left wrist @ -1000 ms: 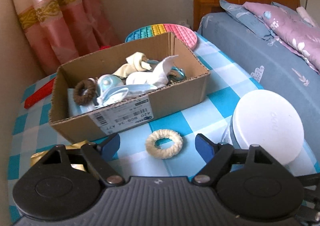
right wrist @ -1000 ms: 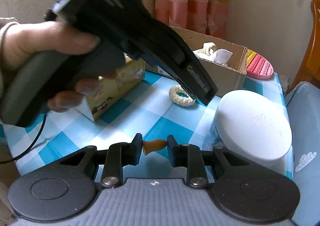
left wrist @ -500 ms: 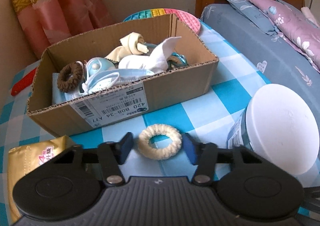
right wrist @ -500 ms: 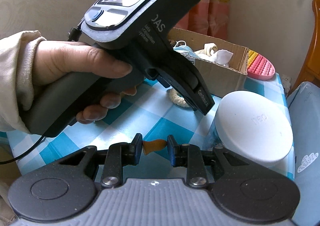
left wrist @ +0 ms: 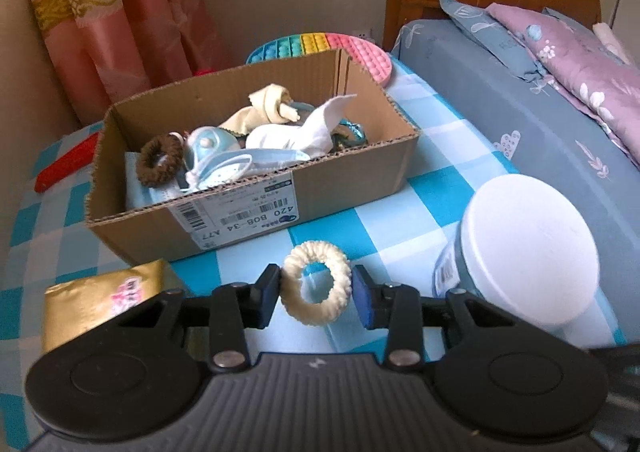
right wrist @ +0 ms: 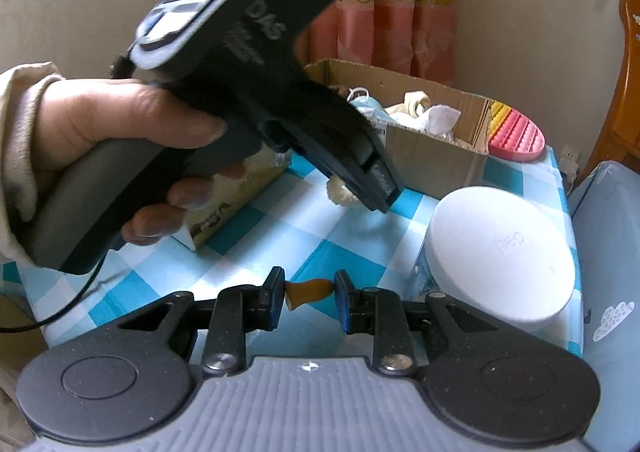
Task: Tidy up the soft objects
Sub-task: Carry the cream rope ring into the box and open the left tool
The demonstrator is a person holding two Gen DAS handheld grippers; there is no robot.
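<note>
Cream hair ring (left wrist: 316, 284) pinched upright between just-closed left gripper (left wrist: 316, 292) pads, cardboard box (left wrist: 348, 188) straight ahead beyond it; right gripper (right wrist: 309, 294) farther off, clamped on small brown piece (right wrist: 306, 291).

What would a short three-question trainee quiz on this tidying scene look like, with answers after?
1. True or false: the cream hair tie already lies inside the cardboard box.
2. Which thing stands to the right of the hair tie in the left wrist view? A) the white-lidded jar B) a red cup C) a folded towel
3. Fill in: the right gripper is shut on a small ____ piece.

Key
1. False. It sits between the pads of the left gripper, which have just been closing on it, in front of the box.
2. A
3. Orange
</note>
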